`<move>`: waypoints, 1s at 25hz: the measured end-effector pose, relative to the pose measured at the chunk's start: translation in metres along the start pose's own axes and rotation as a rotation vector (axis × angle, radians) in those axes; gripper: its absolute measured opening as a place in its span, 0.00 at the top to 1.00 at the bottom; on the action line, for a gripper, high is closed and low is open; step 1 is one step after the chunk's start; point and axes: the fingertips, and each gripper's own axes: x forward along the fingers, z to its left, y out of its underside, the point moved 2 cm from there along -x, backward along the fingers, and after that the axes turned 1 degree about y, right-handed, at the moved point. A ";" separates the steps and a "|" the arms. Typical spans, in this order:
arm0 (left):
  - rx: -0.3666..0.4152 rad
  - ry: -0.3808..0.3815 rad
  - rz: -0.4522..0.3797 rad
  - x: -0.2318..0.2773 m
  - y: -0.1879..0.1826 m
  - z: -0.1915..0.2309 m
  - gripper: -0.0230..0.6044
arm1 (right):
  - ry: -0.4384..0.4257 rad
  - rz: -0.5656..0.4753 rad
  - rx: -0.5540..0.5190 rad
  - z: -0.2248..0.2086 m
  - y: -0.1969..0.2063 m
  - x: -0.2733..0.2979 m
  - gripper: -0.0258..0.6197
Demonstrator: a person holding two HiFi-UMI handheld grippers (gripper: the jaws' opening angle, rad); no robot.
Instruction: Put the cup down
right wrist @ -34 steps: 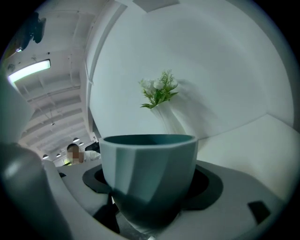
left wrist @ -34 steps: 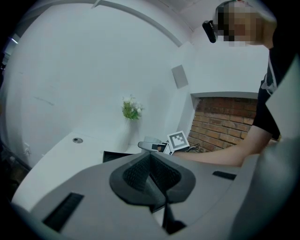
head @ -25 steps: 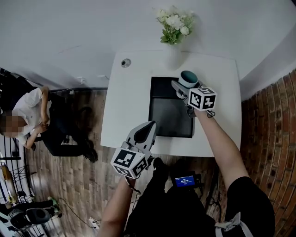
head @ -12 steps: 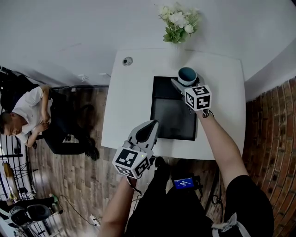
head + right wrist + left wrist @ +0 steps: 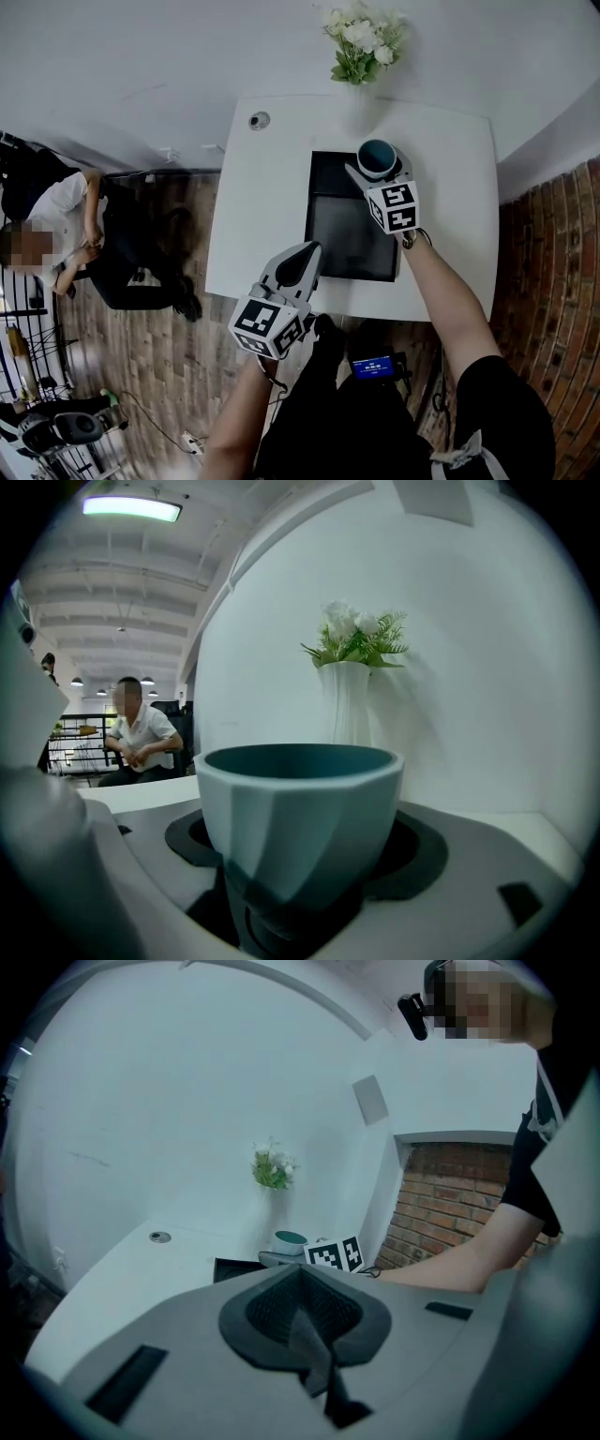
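Note:
A teal cup [image 5: 378, 157] with a pale outer wall sits upright between the jaws of my right gripper [image 5: 373, 174], which is shut on its lower part. It is over the far right corner of the black mat [image 5: 349, 234] on the white table [image 5: 262, 206]; I cannot tell whether it touches the mat. In the right gripper view the cup [image 5: 300, 808] fills the middle, inside my right gripper [image 5: 300, 883]. My left gripper [image 5: 302, 262] hangs at the table's near edge, shut and holding nothing. In the left gripper view, past my left gripper [image 5: 305, 1314], the cup [image 5: 289, 1239] shows far off.
A white vase of flowers [image 5: 361, 42] stands at the table's far edge, just behind the cup, also seen as the vase [image 5: 345, 705]. A round grommet [image 5: 259, 120] lies at the far left corner. A seated person [image 5: 56, 234] is left of the table. A brick wall [image 5: 553, 281] runs on the right.
The right gripper with the cup has drifted slightly towards me and left over the mat's corner. The left gripper has stayed in place.

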 end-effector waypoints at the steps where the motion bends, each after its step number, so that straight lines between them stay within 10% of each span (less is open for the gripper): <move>1: 0.000 -0.001 0.000 0.000 0.000 0.000 0.95 | 0.004 0.004 -0.007 0.000 0.001 -0.001 0.33; 25: -0.001 0.007 -0.020 -0.023 0.006 -0.016 0.95 | 0.016 0.169 0.053 0.007 0.040 -0.059 0.33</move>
